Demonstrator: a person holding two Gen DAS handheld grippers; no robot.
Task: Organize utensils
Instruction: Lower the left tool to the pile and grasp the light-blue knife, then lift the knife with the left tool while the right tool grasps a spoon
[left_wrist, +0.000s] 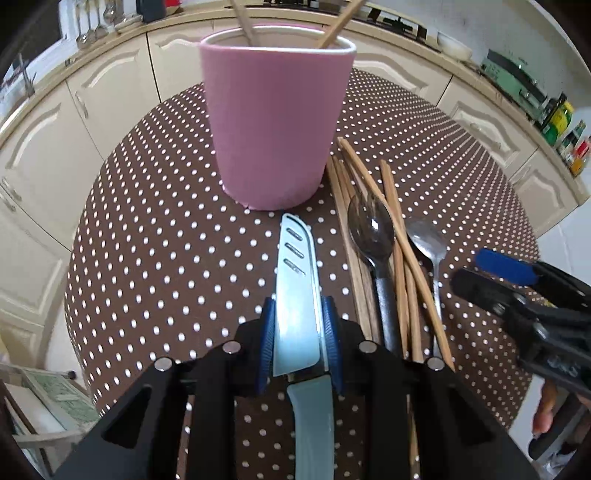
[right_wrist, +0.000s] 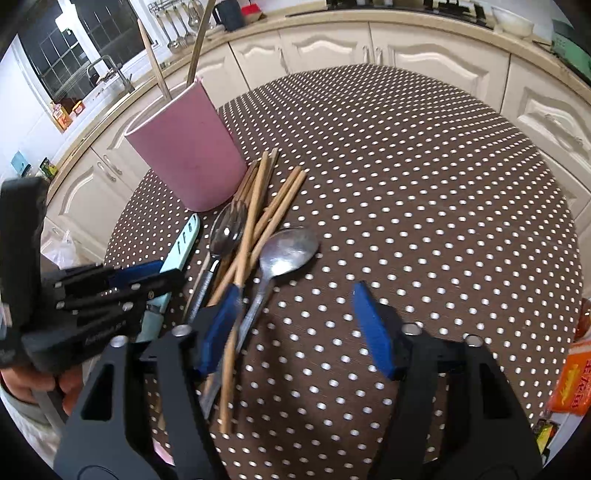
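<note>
Sheathed knife (left_wrist: 297, 295) clamped between left fingers (left_wrist: 267, 332); right fingers (right_wrist: 373, 328) apart, empty.

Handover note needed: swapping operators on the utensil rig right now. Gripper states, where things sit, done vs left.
Left gripper: pads closed on the pale blue sheathed knife, which lies on the polka-dot tablecloth.
Right gripper: open, holding nothing, jaws over the loose pile.
Done: two wooden chopsticks stand in the pink cup.
Left: knife, loose wooden chopsticks, dark-handled spoon, metal spoon, all beside the cup.
</note>
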